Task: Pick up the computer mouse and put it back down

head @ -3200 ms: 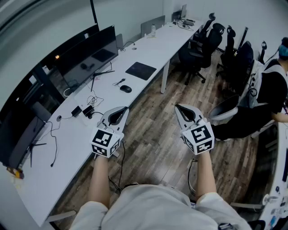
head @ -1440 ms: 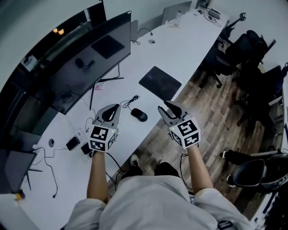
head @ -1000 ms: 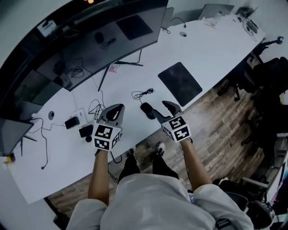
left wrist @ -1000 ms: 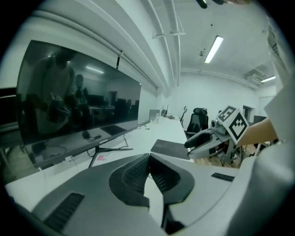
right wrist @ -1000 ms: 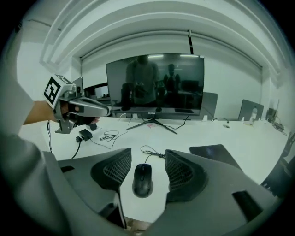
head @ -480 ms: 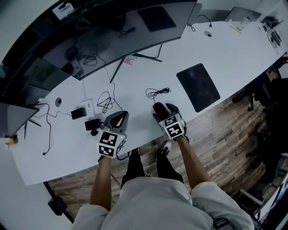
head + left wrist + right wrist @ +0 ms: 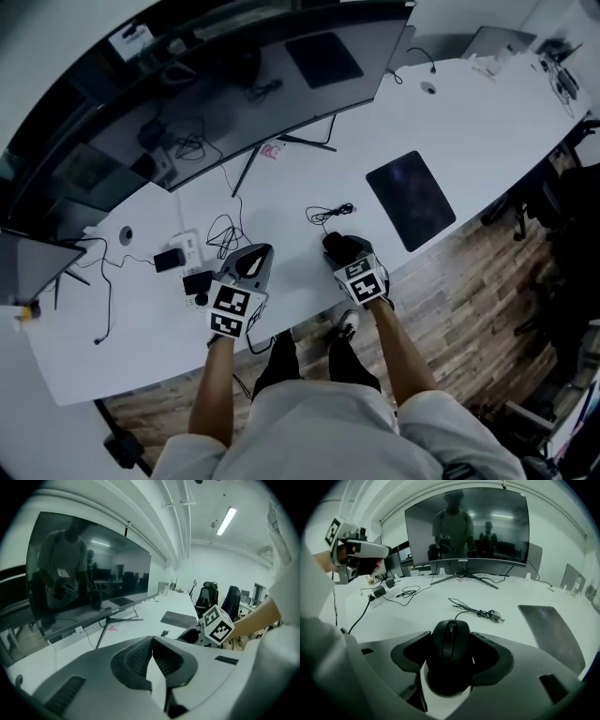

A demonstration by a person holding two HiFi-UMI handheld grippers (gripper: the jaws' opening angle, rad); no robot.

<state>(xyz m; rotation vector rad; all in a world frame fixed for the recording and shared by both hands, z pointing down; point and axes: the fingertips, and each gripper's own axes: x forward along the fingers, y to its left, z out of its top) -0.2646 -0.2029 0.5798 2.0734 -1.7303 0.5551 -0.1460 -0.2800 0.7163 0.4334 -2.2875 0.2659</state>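
The right claw (image 7: 347, 253) has just been closing its 2 jaws on the black computer mouse (image 7: 451, 639). Its pads meet the mouse's 2 sides while the mouse sits on the white desk (image 7: 469, 122), near the front edge and short of a loose coiled cable (image 7: 480, 612). The left claw (image 7: 251, 264) hovers nearby with jaws together and empty. The pick-up appears to be in hand, so the next move likely calls for a firm squeeze and a straight lift before setting the mouse back flat.
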